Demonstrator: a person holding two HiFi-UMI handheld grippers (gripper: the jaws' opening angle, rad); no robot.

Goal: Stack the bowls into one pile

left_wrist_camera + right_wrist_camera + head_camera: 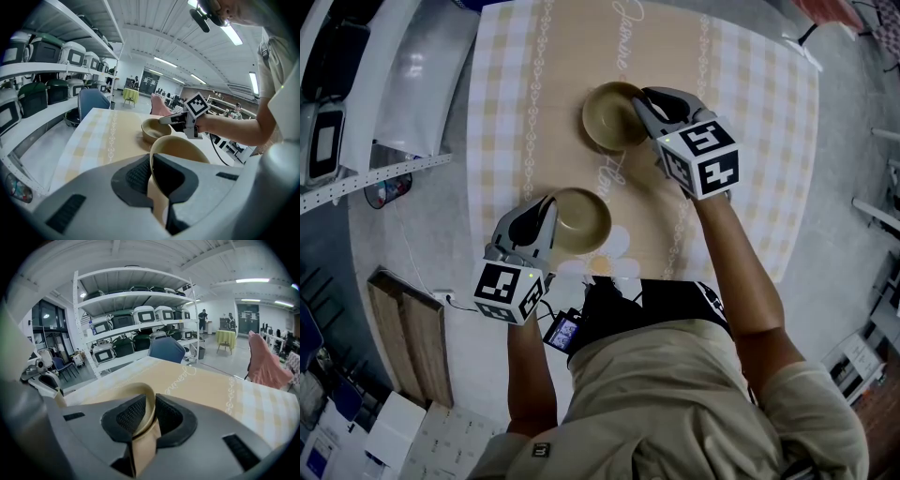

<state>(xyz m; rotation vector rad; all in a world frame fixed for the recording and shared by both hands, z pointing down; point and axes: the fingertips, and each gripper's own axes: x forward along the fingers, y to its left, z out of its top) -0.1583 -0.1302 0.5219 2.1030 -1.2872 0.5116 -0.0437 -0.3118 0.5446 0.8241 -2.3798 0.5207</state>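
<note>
1. At the middle of the tabletop [750,141], nearer its far edge, the far bowl [609,114] sits on the checked cloth. The near bowl [579,220] is close to the near edge, well apart from the far one, so no pile exists yet.
2. The left gripper [546,217] is clenched on the near bowl's left rim, with the wall pinched thin between its pads in the left gripper view.
3. The right gripper [639,105] straddles the far bowl's right rim. Its jaws look slack: the wall stands between them, leaning on one pad, with a dark gap beside the other.
4. Both bowls look stiff, smooth and fairly light, likely melamine or glazed ware, so probably slippery under a weak pinch and prone to chipping if dropped.
5. The rim is the sensible hold, one pad inside and one outside. A one-sided grip will probably let a bowl hang tilted, so it should be levelled before it is nested.
6. They appear matched in size and should seat one inside the other.
7. No view settles whether the near bowl rests on the cloth or is raised off it.
8. Both bowls' undersides are hidden, and the person's body covers part of the tabletop's near edge.
</note>
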